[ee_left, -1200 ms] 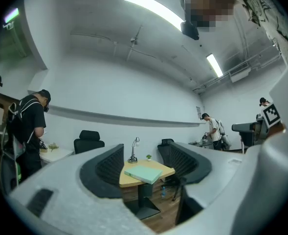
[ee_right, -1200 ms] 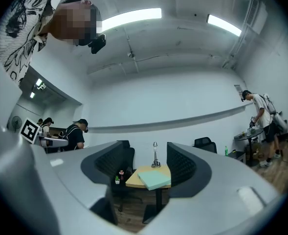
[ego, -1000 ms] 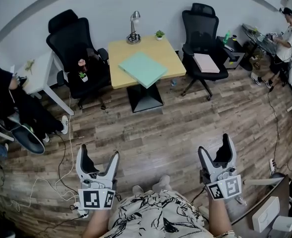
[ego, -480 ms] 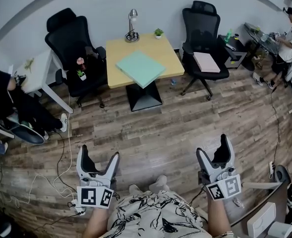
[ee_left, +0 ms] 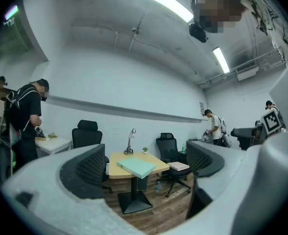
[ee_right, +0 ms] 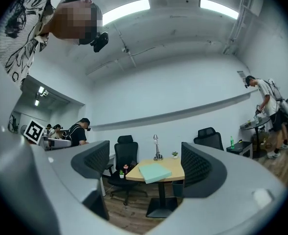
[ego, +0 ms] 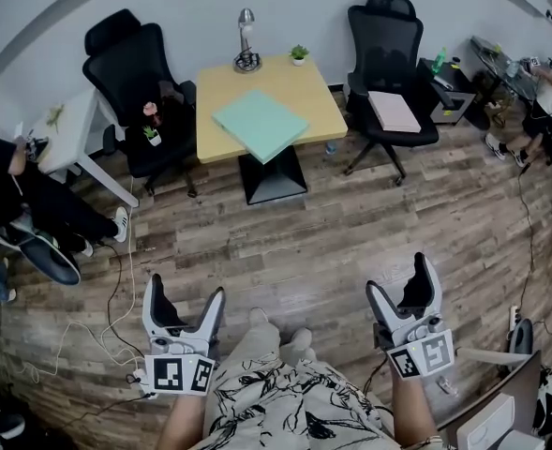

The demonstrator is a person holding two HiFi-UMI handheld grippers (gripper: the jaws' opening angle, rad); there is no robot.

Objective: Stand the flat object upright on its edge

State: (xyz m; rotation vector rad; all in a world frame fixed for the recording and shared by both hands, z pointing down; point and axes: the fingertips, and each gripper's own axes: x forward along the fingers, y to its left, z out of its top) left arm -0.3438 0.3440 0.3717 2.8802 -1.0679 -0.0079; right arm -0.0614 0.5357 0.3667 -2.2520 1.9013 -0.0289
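Observation:
The flat object is a pale green slab lying flat on a square yellow table across the room. It also shows far ahead between the jaws in the left gripper view and in the right gripper view. My left gripper is held low by my waist, open and with nothing in it. My right gripper is at the same height on the other side, also open with nothing in it. Both are far from the table, with wood floor in between.
A desk lamp and a small potted plant stand at the table's far edge. Black office chairs flank it, the left chair and the right chair, whose seat holds a pinkish pad. A seated person and cables are at left.
The view has shifted a little toward the table and one knee has come forward. Both grippers stay low and open, in much the same place.

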